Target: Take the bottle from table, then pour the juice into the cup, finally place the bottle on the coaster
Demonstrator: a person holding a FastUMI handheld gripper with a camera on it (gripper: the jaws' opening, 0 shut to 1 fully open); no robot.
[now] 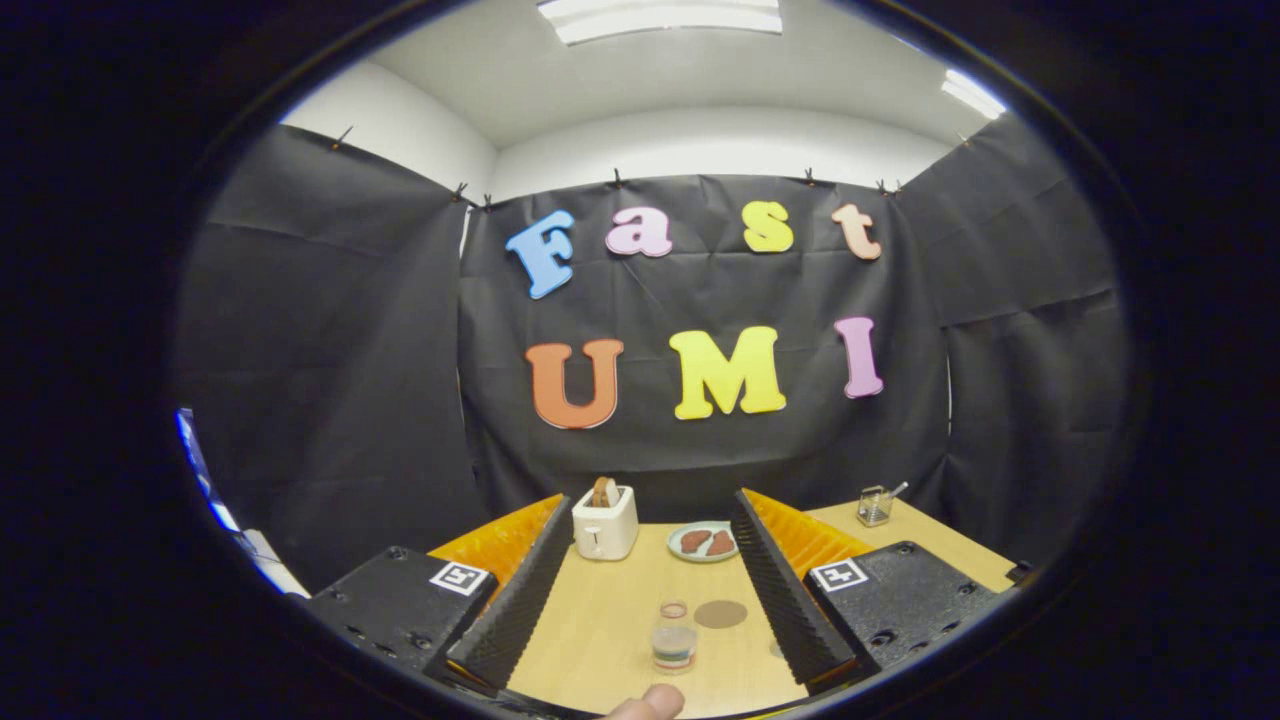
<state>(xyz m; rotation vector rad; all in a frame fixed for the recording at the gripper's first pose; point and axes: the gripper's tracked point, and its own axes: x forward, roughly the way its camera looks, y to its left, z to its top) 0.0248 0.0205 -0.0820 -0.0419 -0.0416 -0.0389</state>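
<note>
1. A small clear bottle (674,646) with a coloured band around its lower part stands upright on a light wooden table (610,620). It sits between the two gripper fingers, closer to the right one, and touches neither.
2. Just beyond the bottle stands a small clear cup (674,609), also upright and between the fingers.
3. Just to the right of the cup lies a flat, round brown coaster (720,613), bare on top, close to the inner face of the right finger.
4. The gripper (650,590) is spread wide. Its two ribbed fingers (525,600) reach forward over the table with a broad gap between them, holding nothing.
5. A person's fingertip (650,702) shows at the near edge of the table, just short of the bottle.
6. Farther back, near the tip of the left finger, a white toaster (604,523) stands with a slice of bread (603,491) poking out of its top.
7. To the toaster's right, near the tip of the right finger, a pale plate (703,555) holds two reddish-brown pieces of food.
8. Well off to the right, beyond the right finger, a small clear container (874,507) with a handle sticking out stands on the table.
</note>
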